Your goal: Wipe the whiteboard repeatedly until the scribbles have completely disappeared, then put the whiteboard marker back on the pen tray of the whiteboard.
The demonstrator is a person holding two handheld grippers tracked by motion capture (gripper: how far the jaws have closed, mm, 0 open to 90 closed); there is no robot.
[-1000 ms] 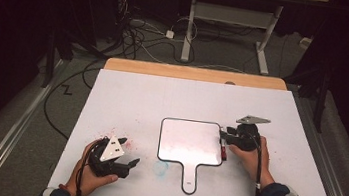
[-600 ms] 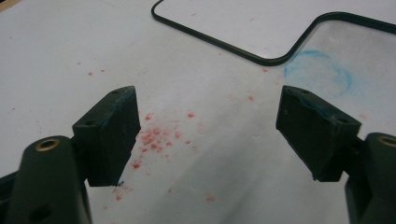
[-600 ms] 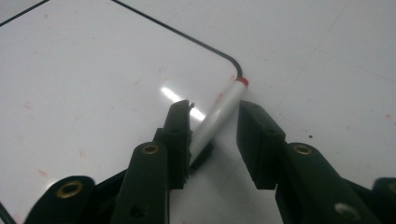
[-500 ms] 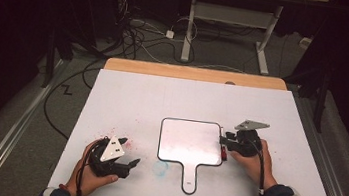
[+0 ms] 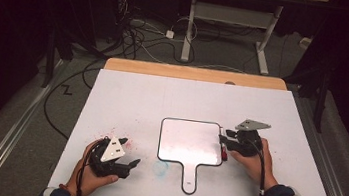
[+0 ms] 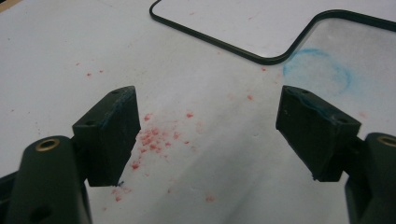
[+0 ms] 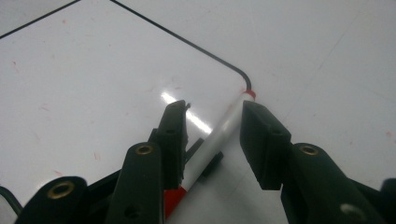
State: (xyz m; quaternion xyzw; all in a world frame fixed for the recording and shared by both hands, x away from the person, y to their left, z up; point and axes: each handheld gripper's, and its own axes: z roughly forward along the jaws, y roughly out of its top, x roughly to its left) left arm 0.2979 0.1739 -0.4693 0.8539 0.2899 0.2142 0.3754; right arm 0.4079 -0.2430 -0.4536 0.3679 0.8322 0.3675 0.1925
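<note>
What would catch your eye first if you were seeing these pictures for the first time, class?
First, the paddle-shaped whiteboard lying flat near the middle of the white table, its handle pointing toward the person. Next, the white marker with red ends lying between the right gripper jaws at the board's right edge; whether the pads press it is unclear. Then the red crumbs on the table under the open left gripper, beside a smudged blue ring.
</note>
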